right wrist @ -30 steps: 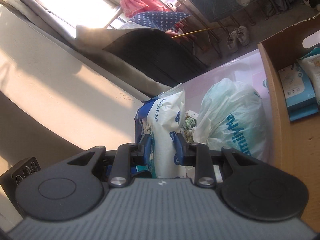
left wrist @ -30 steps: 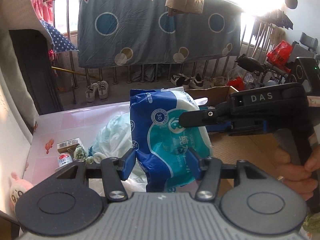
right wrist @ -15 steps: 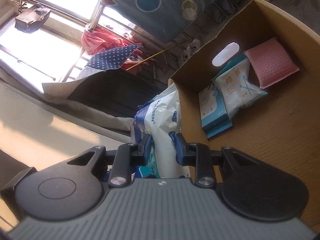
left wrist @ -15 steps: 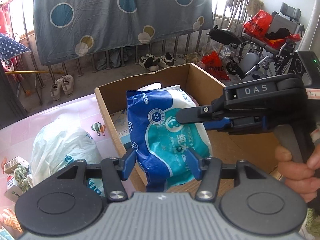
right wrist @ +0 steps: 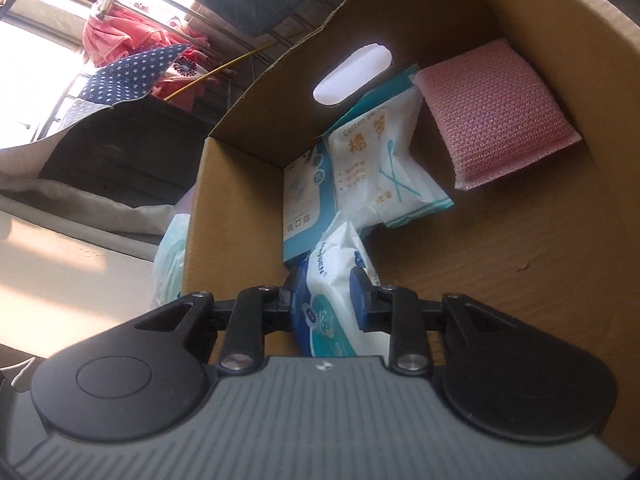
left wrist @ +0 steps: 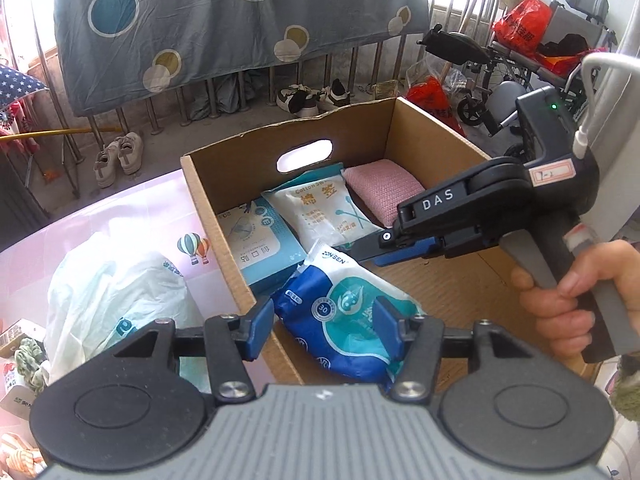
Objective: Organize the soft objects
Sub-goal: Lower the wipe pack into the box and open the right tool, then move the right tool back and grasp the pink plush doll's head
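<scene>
Cardboard box (left wrist: 208,196) already holds pink sponge (left wrist: 382,188), cotton swab pack (left wrist: 324,212); we judge it collection point. We lower blue tissue pack (left wrist: 348,316) onto box floor: right gripper (right wrist: 326,292) clamps its end; left gripper (left wrist: 320,322), jaws just widening, straddles it, letting go.

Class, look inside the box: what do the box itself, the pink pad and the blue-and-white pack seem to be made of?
Box: brown corrugated cardboard, matte, with a raw cut edge.
Pink pad: knitted or mesh fabric over soft filling, judging by its bumpy weave; probably a sponge.
Blue-and-white pack: thin glossy plastic film, wrinkled and printed.
</scene>
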{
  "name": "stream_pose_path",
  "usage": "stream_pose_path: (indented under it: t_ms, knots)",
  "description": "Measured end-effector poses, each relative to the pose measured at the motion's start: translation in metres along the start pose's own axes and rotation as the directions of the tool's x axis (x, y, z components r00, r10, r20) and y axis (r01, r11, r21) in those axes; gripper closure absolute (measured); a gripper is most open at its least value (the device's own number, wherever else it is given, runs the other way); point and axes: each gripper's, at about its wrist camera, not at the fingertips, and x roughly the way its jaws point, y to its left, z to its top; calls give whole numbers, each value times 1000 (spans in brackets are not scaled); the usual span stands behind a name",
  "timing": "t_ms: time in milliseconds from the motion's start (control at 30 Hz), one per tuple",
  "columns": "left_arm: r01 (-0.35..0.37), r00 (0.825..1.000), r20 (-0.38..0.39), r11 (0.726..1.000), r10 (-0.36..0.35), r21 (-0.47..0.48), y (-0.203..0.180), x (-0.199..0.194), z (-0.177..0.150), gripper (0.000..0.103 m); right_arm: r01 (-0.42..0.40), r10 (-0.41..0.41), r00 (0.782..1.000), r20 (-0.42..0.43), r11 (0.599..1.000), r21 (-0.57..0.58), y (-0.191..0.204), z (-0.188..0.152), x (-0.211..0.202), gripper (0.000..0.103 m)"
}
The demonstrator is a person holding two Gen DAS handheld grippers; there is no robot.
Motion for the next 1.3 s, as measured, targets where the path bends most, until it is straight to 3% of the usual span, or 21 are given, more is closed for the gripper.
stream_pose_path:
  t_ms: [167,233,267,400,600,733,933,1100,1200,1300]
  knots:
    - [-20,999,43,1000,21,-12,14,-23,-1,41,15,-16,998,58,1000,18,-6,-3,-11,71]
    - [-26,998,50,999,27,-21,21,-31,-4,36,36,-37,998,46,999,22,-6,-7,-12,59]
    - [-34,998,53,999,35,-25,24,-35,-7,34,56,-57,998,23,998,19,-6,-12,-9,58]
    - [-69,997,42,997,71,-45,40,-47,-24,27,112,-112,993,-49,994,5,-2,-28,12,60]
    - [-116,993,6,985,118,-124,80,-67,-68,24,137,-136,989,-62,990,21,16,-39,26,71]
    - [-149,989,-25,969,147,-196,109,-79,-102,24,176,-174,984,-44,984,34,24,-43,31,71]
    - [-208,978,-42,926,205,-314,159,-111,-152,24,193,-192,981,-18,981,28,31,-48,27,62]
    - [-277,957,-29,882,288,-380,196,-149,-191,20,202,-200,973,115,979,-4,45,-47,-10,53]
    - [-311,943,-23,852,332,-421,216,-167,-211,19,159,-149,970,190,986,-39,69,-52,-35,53]
    - [-328,932,-15,824,363,-462,232,-180,-230,19,59,-37,975,221,994,-92,107,-62,-51,52]
